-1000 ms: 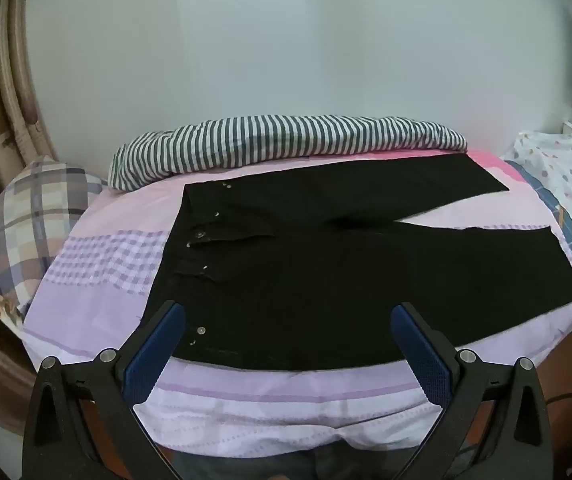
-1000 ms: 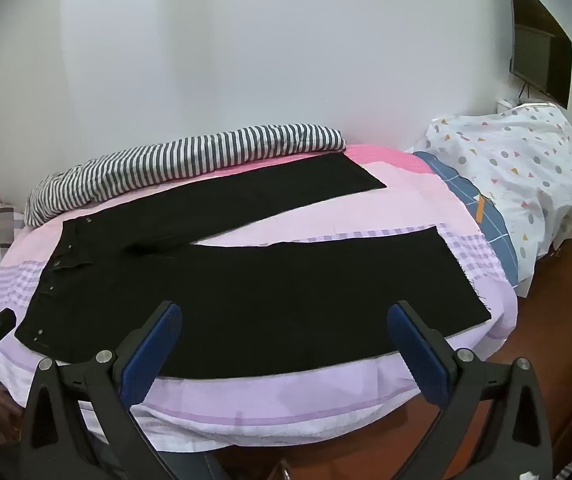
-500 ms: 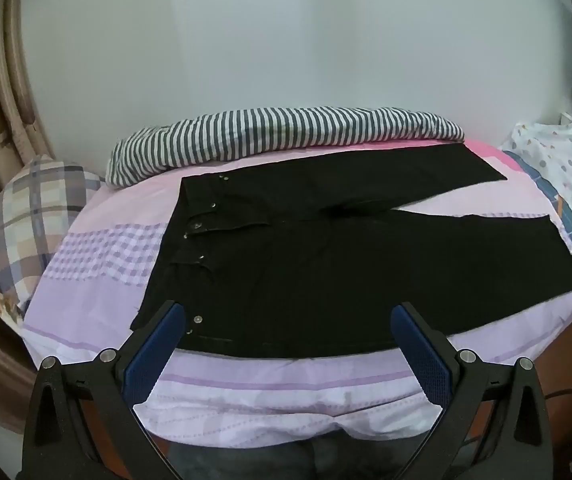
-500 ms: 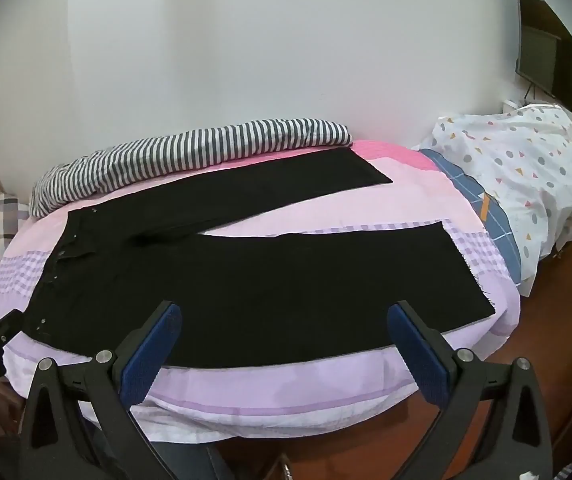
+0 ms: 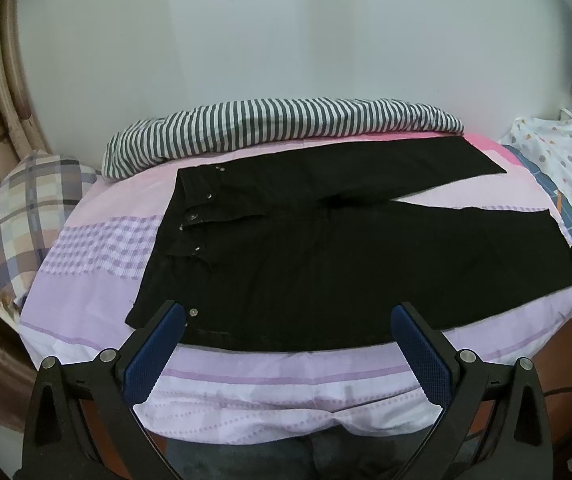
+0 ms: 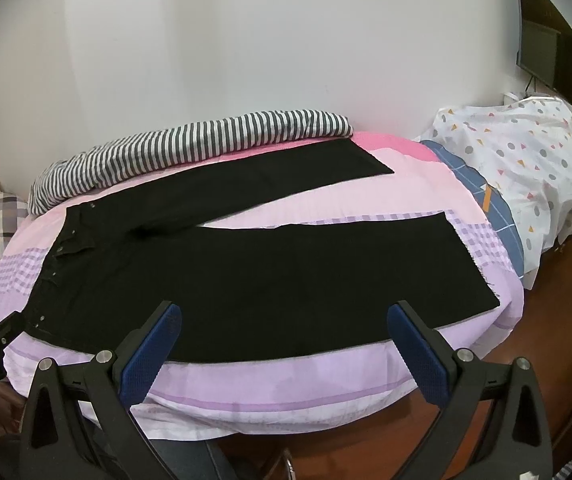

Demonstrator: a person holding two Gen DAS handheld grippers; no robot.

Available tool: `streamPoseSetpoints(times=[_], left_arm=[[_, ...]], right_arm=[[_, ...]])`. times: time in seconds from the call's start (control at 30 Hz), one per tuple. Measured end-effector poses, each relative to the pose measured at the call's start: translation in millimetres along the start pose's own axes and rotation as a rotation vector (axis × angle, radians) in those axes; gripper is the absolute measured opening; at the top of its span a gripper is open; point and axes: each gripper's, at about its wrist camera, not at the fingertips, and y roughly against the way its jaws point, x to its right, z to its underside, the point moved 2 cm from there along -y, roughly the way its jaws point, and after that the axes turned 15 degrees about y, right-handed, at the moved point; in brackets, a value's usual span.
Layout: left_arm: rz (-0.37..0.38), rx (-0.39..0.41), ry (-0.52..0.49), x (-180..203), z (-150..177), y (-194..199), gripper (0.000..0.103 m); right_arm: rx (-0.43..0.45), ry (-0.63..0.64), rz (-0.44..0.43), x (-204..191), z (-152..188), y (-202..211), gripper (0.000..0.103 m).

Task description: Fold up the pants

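Jaws: left gripper (image 5: pixel 287 354) and right gripper (image 6: pixel 286 354) both stand wide apart, blue pads bare, nothing between them.
Change: over the last second both views have drawn back and risen a little; more of the bed's near edge now shows under the fingers than before.
Meaning: likely a pull-back to take in the whole garment before a first grasp; no fold is made yet.
Just beyond the fingertips: lilac bedsheet (image 5: pixel 286 384) hanging over the mattress edge.
Ahead, between the jaws: black pants (image 5: pixel 345 264) lying flat and unfolded, waistband past the left jaw of the left gripper, studs showing, legs splayed in a V toward the right.
Near leg: its hem (image 6: pixel 469 268) lies past the right jaw of the right gripper, close to the bed edge.
Far leg: angles away toward the wall.
Beyond the pants: striped bedding (image 5: pixel 278 128) rolled along the wall.
Far left: checked pillow (image 5: pixel 18 216).
Far right: spotted white cover (image 6: pixel 525 168).
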Motion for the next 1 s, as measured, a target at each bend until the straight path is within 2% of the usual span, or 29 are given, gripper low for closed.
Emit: streamPoseSetpoints(times=[1.0], left_arm=[[0.013, -0.028, 0.003, 2.1, 2.4, -8.1, 0.102]], right_arm=[[-0.035, 0.001, 0.062, 5.8, 2.3, -8.0, 0.101]])
